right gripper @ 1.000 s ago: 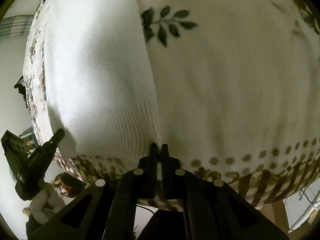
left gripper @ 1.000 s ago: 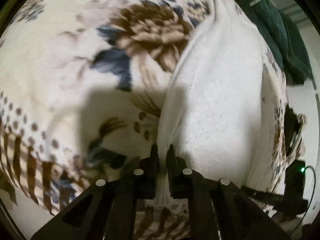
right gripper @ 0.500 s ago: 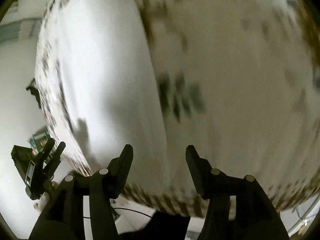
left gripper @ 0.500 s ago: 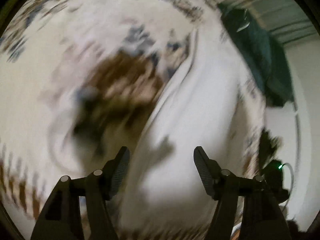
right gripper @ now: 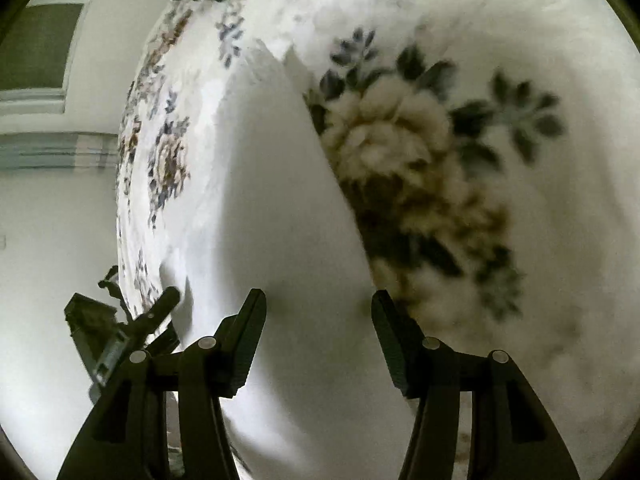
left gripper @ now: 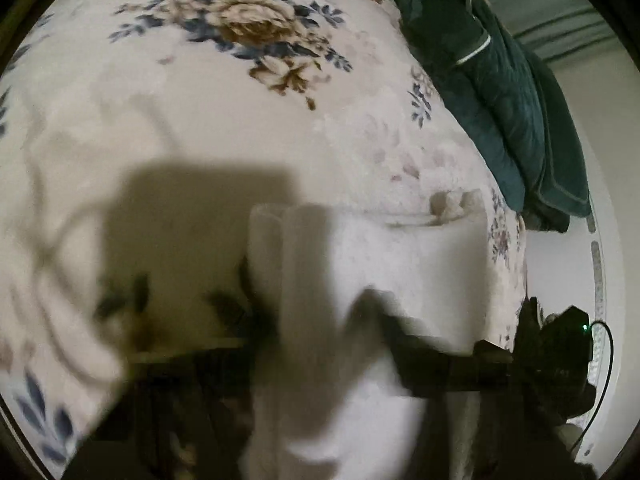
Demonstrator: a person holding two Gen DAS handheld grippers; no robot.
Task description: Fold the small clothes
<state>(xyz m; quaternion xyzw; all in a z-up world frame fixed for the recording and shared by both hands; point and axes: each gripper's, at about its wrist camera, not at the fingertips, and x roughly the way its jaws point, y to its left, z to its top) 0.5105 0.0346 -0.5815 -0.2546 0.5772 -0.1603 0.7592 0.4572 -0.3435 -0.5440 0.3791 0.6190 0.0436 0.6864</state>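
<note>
The left gripper [left gripper: 320,340] is strongly blurred in its own view. Its jaws have just been closing, and white cloth lies between the two dark fingers, but I cannot tell whether the pads press on it. This cloth is the white garment [left gripper: 400,264], lying folded on the floral blanket [left gripper: 224,120], with a rolled edge standing up at its left side. A dark green quilt [left gripper: 500,92] lies at the far right edge of the bed.

In the right wrist view, the right gripper [right gripper: 318,340] has its jaws clearly apart. They hold nothing. The white garment [right gripper: 280,200] lies below and between the fingers, beside a big printed flower.
</note>
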